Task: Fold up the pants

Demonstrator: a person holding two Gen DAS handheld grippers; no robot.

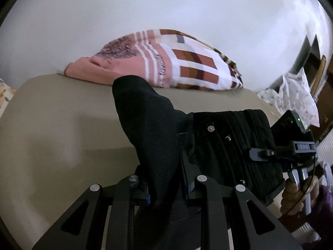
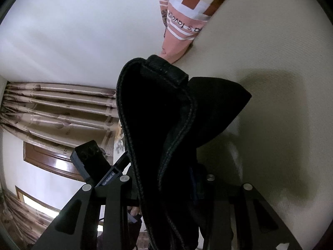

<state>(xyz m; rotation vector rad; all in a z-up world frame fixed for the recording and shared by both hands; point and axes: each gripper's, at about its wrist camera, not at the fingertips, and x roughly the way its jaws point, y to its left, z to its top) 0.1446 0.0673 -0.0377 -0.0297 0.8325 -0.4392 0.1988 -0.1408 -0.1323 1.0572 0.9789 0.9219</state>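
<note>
Both tongs clamped on the black pants (image 1: pixel 229 145), cloth lifted off the beige bed (image 1: pixel 52 125). Left gripper (image 1: pixel 166 189): jaws nearly closed, pinching a plain fold of fabric that stands up ahead of the tips; waistband w/ button and rivets hangs just right of it. Right gripper (image 2: pixel 166 187): jaws closed on a thick seamed edge w/ belt loop, prob the waistband, fabric rising straight ahead of the tips and blocking most of the view. In left cam the right gripper (image 1: pixel 268 153) sits to the right, past the waistband. Patterned pillow (image 1: pixel 166 62) beyond both, at the wall. Step, my read: mid carry/fold, garment held at 2 pts over the bed. Next needs: keep both grips, move the hands together, lay cloth flat before letting go; can't tell where the legs hang.
</note>
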